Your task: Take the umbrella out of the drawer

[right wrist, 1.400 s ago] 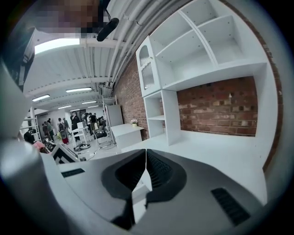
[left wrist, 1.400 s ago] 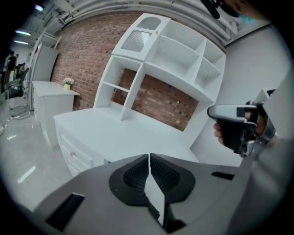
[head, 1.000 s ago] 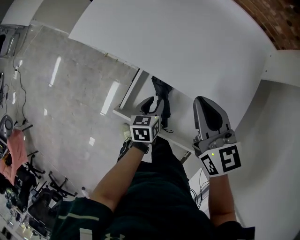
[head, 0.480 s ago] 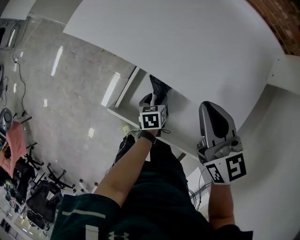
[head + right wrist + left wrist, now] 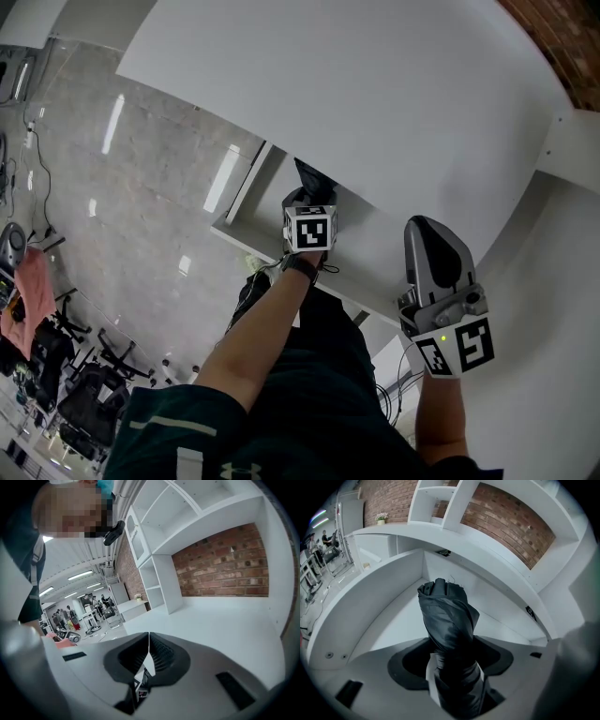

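Note:
A black folded umbrella [image 5: 447, 620] lies in the open white drawer [image 5: 375, 616], running away from the camera toward the drawer's far corner. My left gripper [image 5: 450, 660] points steeply down into the drawer, its jaws opening, with the umbrella between them and the dark pads standing clear on both sides. In the head view the left gripper [image 5: 306, 201] hangs over the umbrella [image 5: 312, 176] inside the drawer [image 5: 246, 202]. My right gripper [image 5: 427, 228] is held over the white desk top to the right; its pads [image 5: 159, 656] meet with nothing between them.
The white desk top [image 5: 375, 94] overhangs the back of the drawer. White shelves [image 5: 164, 550] and a brick wall [image 5: 220, 573] stand behind the desk. Grey floor [image 5: 141, 187] lies to the left, and people stand far off in the room [image 5: 93, 606].
My left gripper has sunk into the drawer and tilted down over the umbrella. The right gripper has drifted a little down and to the right in the head view.

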Demonstrator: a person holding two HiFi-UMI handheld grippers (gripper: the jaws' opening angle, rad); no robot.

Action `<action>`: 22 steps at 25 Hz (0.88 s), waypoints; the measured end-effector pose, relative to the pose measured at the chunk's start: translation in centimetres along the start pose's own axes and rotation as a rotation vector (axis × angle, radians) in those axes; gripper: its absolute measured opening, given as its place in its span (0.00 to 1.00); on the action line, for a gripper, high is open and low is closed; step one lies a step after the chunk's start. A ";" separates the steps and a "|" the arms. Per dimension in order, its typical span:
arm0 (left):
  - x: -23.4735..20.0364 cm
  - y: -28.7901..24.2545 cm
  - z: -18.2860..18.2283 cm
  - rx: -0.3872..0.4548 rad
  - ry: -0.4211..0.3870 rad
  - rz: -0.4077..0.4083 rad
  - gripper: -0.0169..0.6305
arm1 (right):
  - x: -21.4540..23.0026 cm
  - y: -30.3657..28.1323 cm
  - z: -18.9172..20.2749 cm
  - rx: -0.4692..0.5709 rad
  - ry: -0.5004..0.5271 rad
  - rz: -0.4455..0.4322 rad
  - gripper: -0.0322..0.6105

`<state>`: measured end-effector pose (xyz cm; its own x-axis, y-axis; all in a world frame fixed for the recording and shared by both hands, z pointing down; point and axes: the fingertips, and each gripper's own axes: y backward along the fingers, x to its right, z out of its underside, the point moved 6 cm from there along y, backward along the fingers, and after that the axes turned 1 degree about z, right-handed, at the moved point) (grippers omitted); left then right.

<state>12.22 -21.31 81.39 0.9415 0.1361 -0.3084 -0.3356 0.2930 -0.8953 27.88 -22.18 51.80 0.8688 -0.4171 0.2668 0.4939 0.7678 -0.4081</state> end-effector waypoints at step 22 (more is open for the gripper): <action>-1.3 -0.7 0.7 -0.032 0.275 0.053 0.39 | 0.1 -0.2 0.2 -0.028 -0.006 -0.006 0.06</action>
<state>11.21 -21.03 82.65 0.8974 -0.1127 -0.4267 -0.3874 0.2620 -0.8839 27.88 -22.26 52.08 0.8656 -0.4188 0.2745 0.5001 0.7513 -0.4306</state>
